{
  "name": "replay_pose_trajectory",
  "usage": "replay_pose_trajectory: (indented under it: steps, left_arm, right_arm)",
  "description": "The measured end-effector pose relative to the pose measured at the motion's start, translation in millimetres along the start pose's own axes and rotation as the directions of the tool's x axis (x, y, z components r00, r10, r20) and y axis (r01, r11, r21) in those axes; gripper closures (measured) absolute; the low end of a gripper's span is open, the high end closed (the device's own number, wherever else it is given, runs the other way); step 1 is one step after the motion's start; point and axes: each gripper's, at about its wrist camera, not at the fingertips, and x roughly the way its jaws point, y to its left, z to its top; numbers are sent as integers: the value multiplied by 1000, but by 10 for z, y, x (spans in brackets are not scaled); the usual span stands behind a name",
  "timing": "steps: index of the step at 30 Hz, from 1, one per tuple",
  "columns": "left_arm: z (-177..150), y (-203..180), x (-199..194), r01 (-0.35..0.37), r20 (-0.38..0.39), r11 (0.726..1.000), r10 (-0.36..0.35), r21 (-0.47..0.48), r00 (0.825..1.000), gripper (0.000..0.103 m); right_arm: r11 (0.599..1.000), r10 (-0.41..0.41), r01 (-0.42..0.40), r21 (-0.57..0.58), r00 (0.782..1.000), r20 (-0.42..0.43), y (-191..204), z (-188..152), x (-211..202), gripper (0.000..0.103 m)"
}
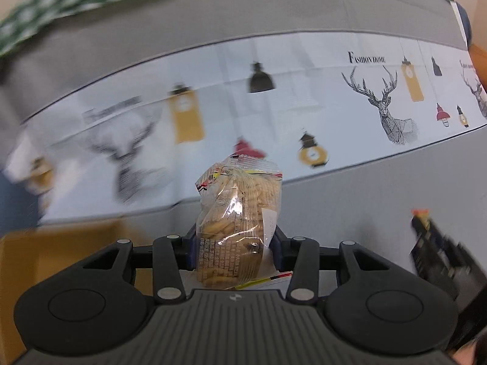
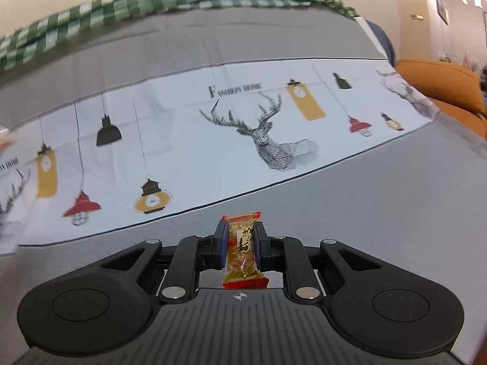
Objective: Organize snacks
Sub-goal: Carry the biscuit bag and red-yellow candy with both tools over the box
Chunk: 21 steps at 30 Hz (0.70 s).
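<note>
My left gripper [image 1: 233, 243] is shut on a clear packet of tan biscuits [image 1: 240, 225], which stands up between the jaws above the table. My right gripper [image 2: 241, 241] is shut on a small red and gold wrapped candy bar [image 2: 242, 251], held upright above the grey tablecloth [image 2: 380, 213]. The other gripper shows as a dark blurred shape at the right edge of the left wrist view [image 1: 438, 246].
A white runner with deer heads and hanging lamps [image 2: 213, 140] crosses the grey cloth, and it also shows in the left wrist view [image 1: 274, 106]. A green checked cloth [image 2: 152, 3] lies at the far edge. A brown cardboard surface [image 1: 54, 261] is at lower left. An orange sofa [image 2: 447, 85] stands at right.
</note>
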Motion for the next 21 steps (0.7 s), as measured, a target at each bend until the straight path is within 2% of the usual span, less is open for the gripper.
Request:
replay_pose_trajectory:
  steps: [5, 10, 14, 17, 21]
  left_arm:
    - [-727, 419, -897, -60, 33, 997, 62, -50, 998, 54]
    - [-1448, 829, -1597, -106, 49, 986, 113, -129, 992, 54]
    - [-2028, 1077, -2006, -134, 31, 975, 142, -175, 989, 54]
    - [-2405, 1234, -2236, -138, 16, 968, 144, -210, 989, 54]
    - [-2807, 1370, -2466, -158, 21, 956, 169, -247, 985, 54]
  right_arm:
    - [992, 127, -127, -2, 992, 4, -7, 130, -991, 85]
    - [953, 291, -289, -93, 957, -1, 70, 72, -2081, 85]
    - [900, 415, -419, -119, 908, -57, 220, -37, -2782, 85]
    - [848, 504, -516, -120, 856, -114, 366, -127, -3203, 85]
    - [775, 584, -598, -206, 801, -130, 616, -229, -3705, 85]
